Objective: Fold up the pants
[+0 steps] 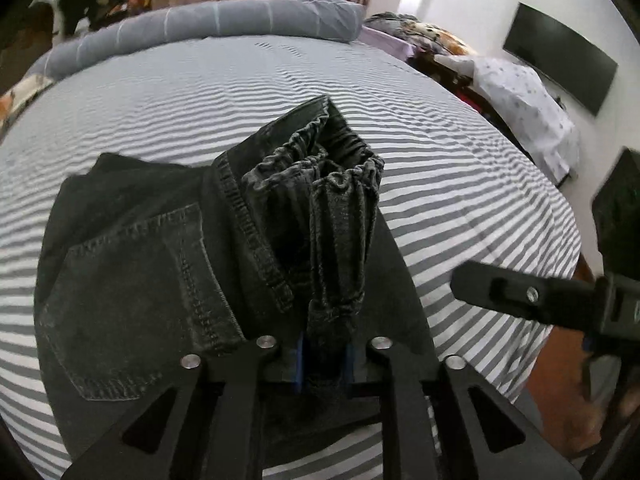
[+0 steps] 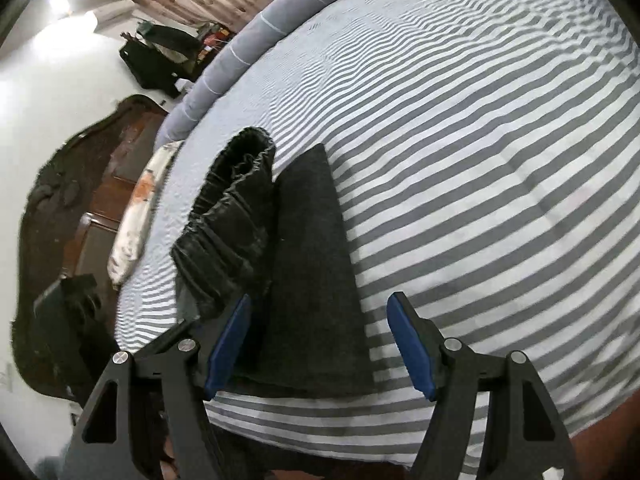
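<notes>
Dark grey denim pants [image 1: 160,264] lie on the striped bed [image 1: 280,92], back pocket showing at the left. My left gripper [image 1: 325,360] is shut on the gathered elastic cuffs [image 1: 336,208], which stand up from its blue pads. In the right wrist view the pants [image 2: 312,272] lie as a flat folded strip with the gathered cuffs [image 2: 236,208] raised to its left. My right gripper [image 2: 320,344] is open and empty, its blue pads [image 2: 230,340] on either side of the strip's near end. It shows at the right edge of the left wrist view [image 1: 532,296].
A rolled grey blanket [image 1: 208,28] lies along the far edge of the bed. A pile of clothes [image 1: 520,92] and a wall TV [image 1: 560,56] are at the right. A patterned pillow [image 2: 140,208] lies at the bed's left edge beside a dark wooden headboard [image 2: 72,208].
</notes>
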### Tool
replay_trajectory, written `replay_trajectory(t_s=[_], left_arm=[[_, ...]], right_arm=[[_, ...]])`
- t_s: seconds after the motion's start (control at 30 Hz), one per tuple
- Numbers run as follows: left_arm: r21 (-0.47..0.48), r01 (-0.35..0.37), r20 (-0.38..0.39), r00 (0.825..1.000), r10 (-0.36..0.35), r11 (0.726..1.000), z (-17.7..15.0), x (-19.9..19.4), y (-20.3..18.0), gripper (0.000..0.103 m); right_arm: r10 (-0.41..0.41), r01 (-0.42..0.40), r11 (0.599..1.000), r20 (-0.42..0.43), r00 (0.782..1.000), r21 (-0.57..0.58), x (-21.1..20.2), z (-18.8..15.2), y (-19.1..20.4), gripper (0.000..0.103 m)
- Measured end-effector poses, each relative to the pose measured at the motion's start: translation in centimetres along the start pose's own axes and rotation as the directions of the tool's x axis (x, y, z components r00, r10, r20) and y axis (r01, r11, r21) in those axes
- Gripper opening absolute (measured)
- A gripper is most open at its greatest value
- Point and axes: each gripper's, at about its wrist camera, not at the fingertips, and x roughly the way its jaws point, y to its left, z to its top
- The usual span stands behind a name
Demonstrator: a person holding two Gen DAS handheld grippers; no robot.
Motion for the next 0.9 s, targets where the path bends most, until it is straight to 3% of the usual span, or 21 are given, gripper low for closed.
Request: replay_trajectory(t_s=[0.03, 0.13, 0.23, 0.27, 0.57, 0.63, 0.73, 0.8, 0.9], left_arm=[[0.010, 0.013, -0.002, 1.000, -0.013, 1.000, 0.0, -0.2, -0.2, 0.025], [0.047, -0.001, -0.008, 1.000, 0.001, 0.999, -0.3, -0.7, -0.1, 0.046], [0.079, 0.001, 0.002, 1.000, -0.001, 0.997, -0.8, -1.7, -0.2, 0.048], [0.078, 0.002, 0.003, 1.000, -0.003, 0.997, -1.1, -2.2, 0.2, 0.048], [0.011, -0.118, 0.049, 0.992, 0.117, 0.993, -2.3, -6.2, 5.1, 0.052], [0.010, -0.180, 0.036, 0.983, 0.180, 0.984, -2.5, -6.1, 6.0, 0.052], [0.016, -0.294, -0.002, 0.956, 0.294, 0.956, -2.7, -5.3, 7.4, 0.052], [0.010, -0.340, -0.033, 0.940, 0.341, 0.940, -3.0, -4.8, 8.3, 0.052], [0.004, -0.358, -0.051, 0.932, 0.358, 0.934, -3.3, -4.0, 9.2, 0.052]], right_arm=[[0.025, -0.025, 1.000, -0.003, 1.000, 0.005, 0.2, 0.1, 0.0, 0.069], [0.148, -0.148, 0.988, -0.012, 0.989, 0.033, 0.7, 0.3, 0.1, 0.070], [0.300, -0.296, 0.952, -0.039, 0.953, 0.081, 2.0, 0.6, 0.3, 0.073], [0.306, -0.301, 0.949, -0.051, 0.951, 0.091, 2.6, 0.8, 0.4, 0.073], [0.164, -0.164, 0.986, -0.064, 0.984, -0.002, 5.1, 1.8, 3.7, 0.074], [0.071, -0.072, 0.997, -0.071, 0.995, -0.018, 5.8, 2.4, 4.6, 0.074], [-0.010, 0.007, 0.999, -0.077, 0.997, -0.038, 6.7, 3.2, 5.2, 0.073], [-0.062, 0.058, 0.997, -0.075, 0.995, -0.053, 7.2, 3.6, 5.6, 0.070], [-0.115, 0.111, 0.992, -0.076, 0.990, -0.052, 7.5, 3.7, 5.5, 0.052]])
